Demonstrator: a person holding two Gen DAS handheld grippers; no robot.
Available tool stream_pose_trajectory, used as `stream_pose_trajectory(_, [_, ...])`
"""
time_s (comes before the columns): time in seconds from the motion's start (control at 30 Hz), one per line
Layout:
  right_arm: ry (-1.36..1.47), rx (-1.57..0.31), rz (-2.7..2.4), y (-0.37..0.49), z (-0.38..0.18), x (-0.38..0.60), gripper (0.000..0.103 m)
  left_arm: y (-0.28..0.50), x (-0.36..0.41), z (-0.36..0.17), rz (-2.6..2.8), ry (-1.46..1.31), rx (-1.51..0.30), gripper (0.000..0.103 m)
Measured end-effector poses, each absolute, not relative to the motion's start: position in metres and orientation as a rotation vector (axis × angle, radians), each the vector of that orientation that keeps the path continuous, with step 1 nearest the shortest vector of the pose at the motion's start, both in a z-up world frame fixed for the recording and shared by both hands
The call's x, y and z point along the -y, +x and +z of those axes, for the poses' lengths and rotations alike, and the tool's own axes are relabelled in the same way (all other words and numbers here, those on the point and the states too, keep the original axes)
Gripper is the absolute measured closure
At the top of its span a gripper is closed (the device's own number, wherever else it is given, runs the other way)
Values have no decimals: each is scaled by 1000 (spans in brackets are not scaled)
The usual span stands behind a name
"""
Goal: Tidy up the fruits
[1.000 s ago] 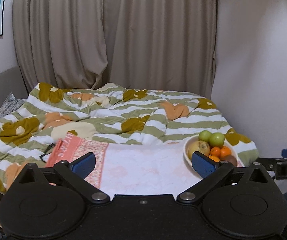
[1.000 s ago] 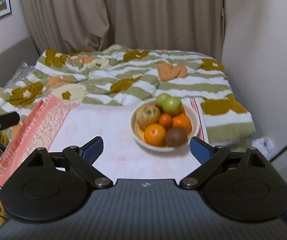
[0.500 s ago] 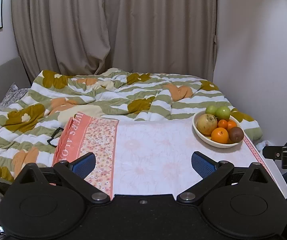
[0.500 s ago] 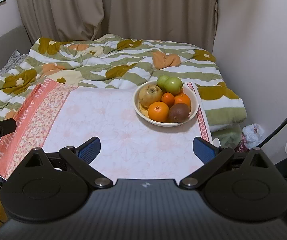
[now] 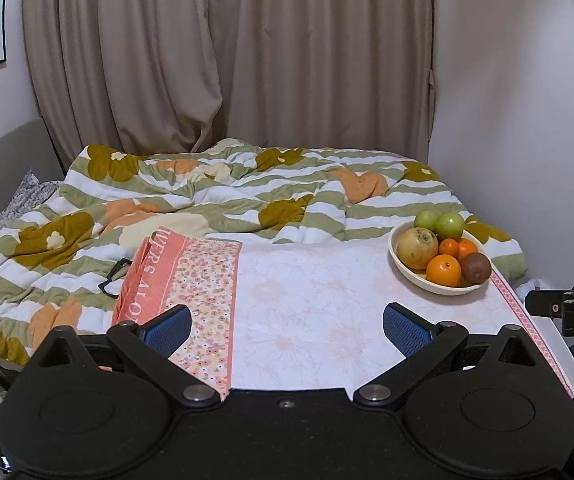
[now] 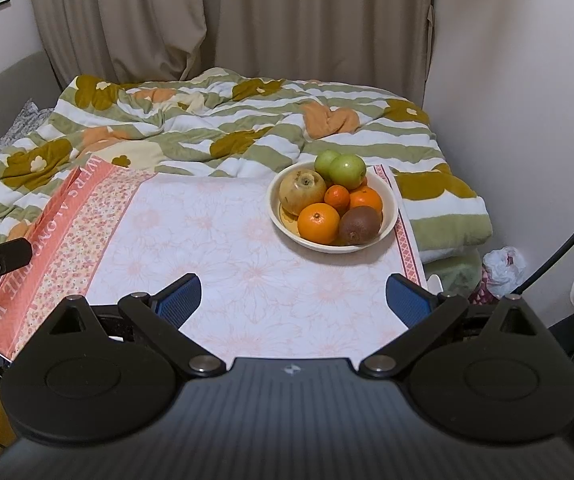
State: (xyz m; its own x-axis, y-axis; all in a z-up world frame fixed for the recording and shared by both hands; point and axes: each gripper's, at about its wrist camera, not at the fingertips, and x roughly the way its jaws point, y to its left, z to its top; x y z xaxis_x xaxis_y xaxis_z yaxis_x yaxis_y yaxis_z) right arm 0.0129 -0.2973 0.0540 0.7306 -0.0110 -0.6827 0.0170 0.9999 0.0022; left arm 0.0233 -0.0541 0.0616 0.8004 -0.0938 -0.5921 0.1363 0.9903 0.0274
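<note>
Tablecloth (image 6: pixel 223 240) bears a fruit-filled bowl (image 6: pixel 387 216); both claws gape empty.

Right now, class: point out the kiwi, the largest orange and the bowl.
kiwi (image 6: pixel 360 225): right wrist view, middle of its brown skin.
largest orange (image 6: pixel 318 223): right wrist view, centre of its front face.
bowl (image 6: pixel 329 245): right wrist view, near rim.

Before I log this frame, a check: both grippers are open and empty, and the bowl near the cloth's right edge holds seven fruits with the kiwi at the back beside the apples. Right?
One detail is off. In the right wrist view the kiwi lies at the front of the bowl, beside the large orange; the green apples are at the back. The rest stands: left gripper and right gripper are open and empty.
</note>
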Motion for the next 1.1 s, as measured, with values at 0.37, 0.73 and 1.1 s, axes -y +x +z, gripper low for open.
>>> stream_pose_trajectory(0.37, [12,-754,-13,15,53,299,0,23,56,60,-118,80,-627,0])
stream_pose_trajectory(0.73, [15,-756,-14,15,53,300,0,24,52,61,-111,74,-628,0])
stream_pose_trajectory(1.1, [15,-757,-13,16,53,300,0,25,51,61,-112,71,-628,0])
